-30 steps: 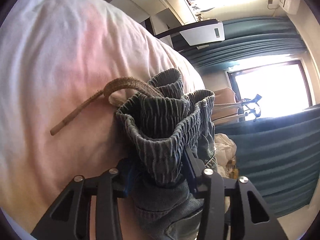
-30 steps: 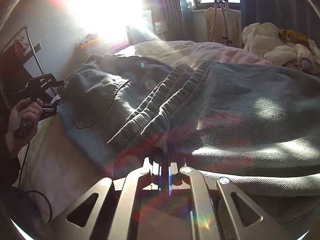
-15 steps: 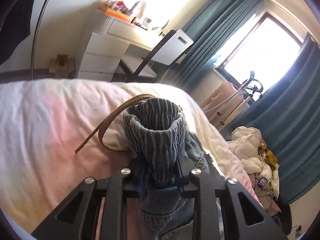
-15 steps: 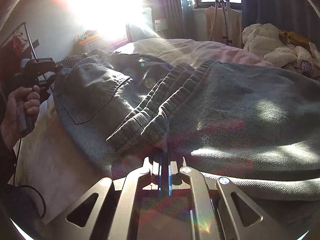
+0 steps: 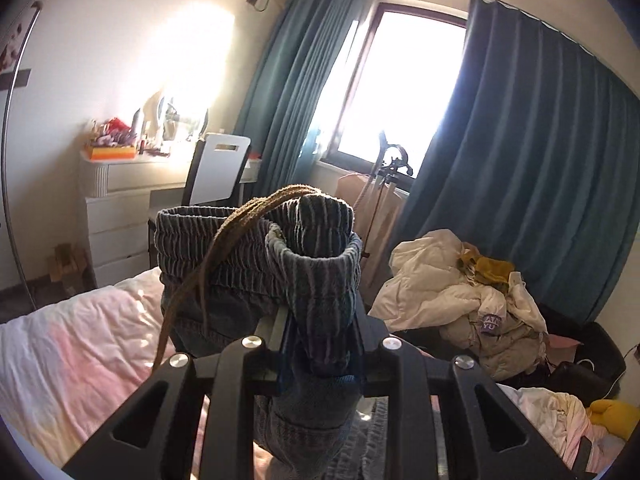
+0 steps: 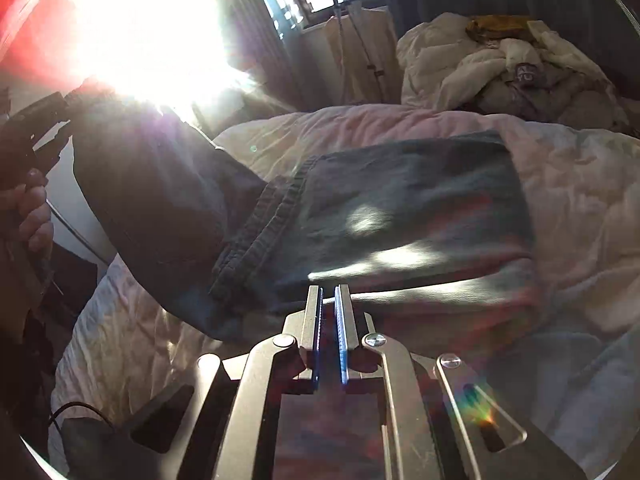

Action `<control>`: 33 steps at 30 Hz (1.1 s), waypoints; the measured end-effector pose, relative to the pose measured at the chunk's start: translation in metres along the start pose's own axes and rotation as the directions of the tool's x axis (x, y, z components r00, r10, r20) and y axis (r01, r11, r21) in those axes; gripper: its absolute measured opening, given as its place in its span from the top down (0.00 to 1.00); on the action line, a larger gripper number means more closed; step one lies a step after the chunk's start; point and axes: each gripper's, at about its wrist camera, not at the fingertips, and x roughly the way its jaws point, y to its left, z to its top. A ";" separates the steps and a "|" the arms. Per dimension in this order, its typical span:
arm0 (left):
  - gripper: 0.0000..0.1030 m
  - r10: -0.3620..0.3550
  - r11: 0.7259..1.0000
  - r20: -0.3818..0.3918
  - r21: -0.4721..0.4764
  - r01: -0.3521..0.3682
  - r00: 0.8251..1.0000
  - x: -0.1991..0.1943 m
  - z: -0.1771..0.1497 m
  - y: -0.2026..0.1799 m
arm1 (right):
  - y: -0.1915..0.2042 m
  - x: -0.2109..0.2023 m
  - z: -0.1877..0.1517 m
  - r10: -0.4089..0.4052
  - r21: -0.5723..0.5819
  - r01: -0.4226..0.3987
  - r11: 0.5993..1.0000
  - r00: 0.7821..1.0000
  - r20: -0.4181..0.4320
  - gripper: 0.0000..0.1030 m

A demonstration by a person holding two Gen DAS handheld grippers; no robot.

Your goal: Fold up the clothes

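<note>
1 waistband (image 5: 316, 276) between left hand-held gripper (image 5: 320, 344) fingers.

Only text: purple patch (image 5: 491, 323) on beige garment in the clothes pile (image 5: 468, 296), partly readable, looks like "YU". Everything else is unmarked or illegible.

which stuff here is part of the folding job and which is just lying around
In the job: jeans, left claw clamped on their waistband, right claw, bed.
Lying about: clothes pile, chair, dresser, curtains.
</note>
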 end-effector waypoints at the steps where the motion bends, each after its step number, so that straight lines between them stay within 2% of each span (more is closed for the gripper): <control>1: 0.77 -0.004 1.000 0.003 0.010 0.004 1.000 0.000 -0.001 -0.016 | -0.011 -0.014 0.002 -0.018 0.024 0.018 1.000 1.000 0.019 0.94; 6: 0.77 -0.035 0.999 0.007 0.036 0.035 0.999 0.003 -0.024 -0.091 | -0.067 -0.083 0.013 -0.115 0.144 0.099 0.985 0.987 0.109 0.92; 8: 0.77 -0.062 0.997 0.014 0.040 0.061 0.998 0.003 -0.041 -0.117 | -0.083 -0.099 0.015 -0.158 0.160 0.132 0.978 0.973 0.168 0.91; 11: 0.77 -0.087 0.990 0.003 0.110 0.086 0.996 0.007 -0.076 -0.162 | -0.098 -0.118 0.024 -0.194 0.198 0.143 0.970 0.944 0.266 0.90; 14: 0.77 -0.122 0.974 -0.050 0.184 0.129 0.991 0.017 -0.118 -0.202 | -0.110 -0.128 0.030 -0.214 0.225 0.147 0.963 0.926 0.310 0.90; 16: 0.77 -0.139 0.963 -0.119 0.216 0.162 0.983 0.028 -0.152 -0.223 | -0.115 -0.129 0.029 -0.238 0.224 0.172 0.959 0.919 0.314 0.90; 20: 0.77 -0.143 0.929 -0.246 0.300 0.216 0.959 0.047 -0.223 -0.250 | -0.133 -0.116 0.026 -0.226 0.254 0.155 0.955 0.932 0.283 0.90; 23: 0.77 -0.125 0.900 -0.240 0.381 0.212 0.963 0.046 -0.255 -0.261 | -0.142 -0.104 0.027 -0.203 0.267 0.132 0.955 0.945 0.256 0.90; 26: 0.76 -0.138 0.880 -0.246 0.414 0.233 0.959 0.041 -0.263 -0.259 | -0.150 -0.091 0.028 -0.175 0.278 0.109 0.955 0.958 0.228 0.90; 28: 0.74 -0.156 0.868 -0.295 0.415 0.273 0.943 0.041 -0.262 -0.252 | -0.152 -0.084 0.028 -0.146 0.276 0.082 0.958 0.965 0.218 0.90; 32: 0.54 -0.238 0.836 -0.364 0.396 0.381 0.901 0.021 -0.261 -0.234 | -0.147 -0.077 0.031 -0.081 0.271 0.022 0.962 0.975 0.207 0.90; 33: 0.52 -0.263 0.825 -0.376 0.390 0.409 0.888 0.014 -0.261 -0.230 | -0.145 -0.074 0.032 -0.057 0.271 0.001 0.963 0.978 0.201 0.90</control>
